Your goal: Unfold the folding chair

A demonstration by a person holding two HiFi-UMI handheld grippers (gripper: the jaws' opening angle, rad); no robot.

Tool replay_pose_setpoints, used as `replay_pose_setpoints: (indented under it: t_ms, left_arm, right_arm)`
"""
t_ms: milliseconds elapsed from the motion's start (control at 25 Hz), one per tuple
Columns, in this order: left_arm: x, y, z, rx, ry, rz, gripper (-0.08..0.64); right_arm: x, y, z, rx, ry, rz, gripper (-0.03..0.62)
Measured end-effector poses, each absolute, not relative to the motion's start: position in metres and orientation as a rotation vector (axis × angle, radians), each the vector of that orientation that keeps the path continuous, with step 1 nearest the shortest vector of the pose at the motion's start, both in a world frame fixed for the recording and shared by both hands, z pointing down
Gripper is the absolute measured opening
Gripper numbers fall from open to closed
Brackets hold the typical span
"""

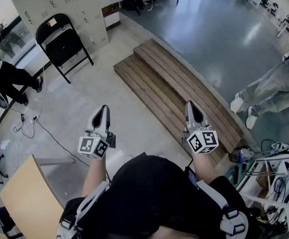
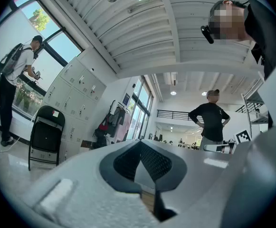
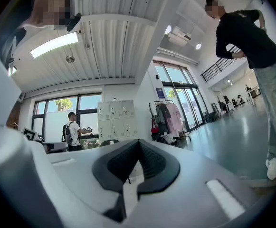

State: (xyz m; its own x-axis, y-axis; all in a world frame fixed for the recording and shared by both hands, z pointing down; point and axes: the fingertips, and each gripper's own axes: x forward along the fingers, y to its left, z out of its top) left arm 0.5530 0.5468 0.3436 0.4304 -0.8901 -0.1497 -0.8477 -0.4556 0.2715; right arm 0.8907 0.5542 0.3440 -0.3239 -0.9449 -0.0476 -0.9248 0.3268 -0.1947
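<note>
Both grippers are up in front of the person, and the chair [image 1: 60, 43] is well apart from them, far off at the upper left of the head view. It stands on its legs right against the lockers [image 1: 59, 1]. From here I cannot tell how far it is opened.

Between the grippers and the chair there's bare floor with a thin cable [image 1: 52, 137] snaking across it. Straight ahead lie the wooden steps [image 1: 176, 86], running diagonally, with their near end just beyond the right gripper. A tan board [image 1: 30, 198] sits at the lower left and a cart [image 1: 276, 176] of white frames at the lower right.

There's a bystander [image 1: 7, 76] in dark trousers at the left edge by the window. Another bystander [image 1: 266, 91] in light trousers and white shoes stands at the right, past the steps. A clothes rack [image 3: 168, 120] shows beyond the lockers in the right gripper view.

Both forearms reach forward side by side, pointing ahead about level, marker cubes facing up. On the left gripper [image 1: 103, 111] the jaws are clenched together with nothing between them, and the left gripper view confirms it. The right gripper [image 1: 191, 108] is the same, jaws clenched and empty.

The count: one chair, two grippers, two wooden steps, two bystanders.
</note>
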Motion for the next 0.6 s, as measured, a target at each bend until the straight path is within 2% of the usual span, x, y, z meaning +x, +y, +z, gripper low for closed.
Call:
replay_pose_setpoints:
  t_ms: [600]
  left_arm:
    - [0.533,0.532,0.344,2.5,-1.578,-0.434,0.003]
  right_arm:
    - [0.878,0.532,0.342,-1.708,2.45,-0.196,0.005]
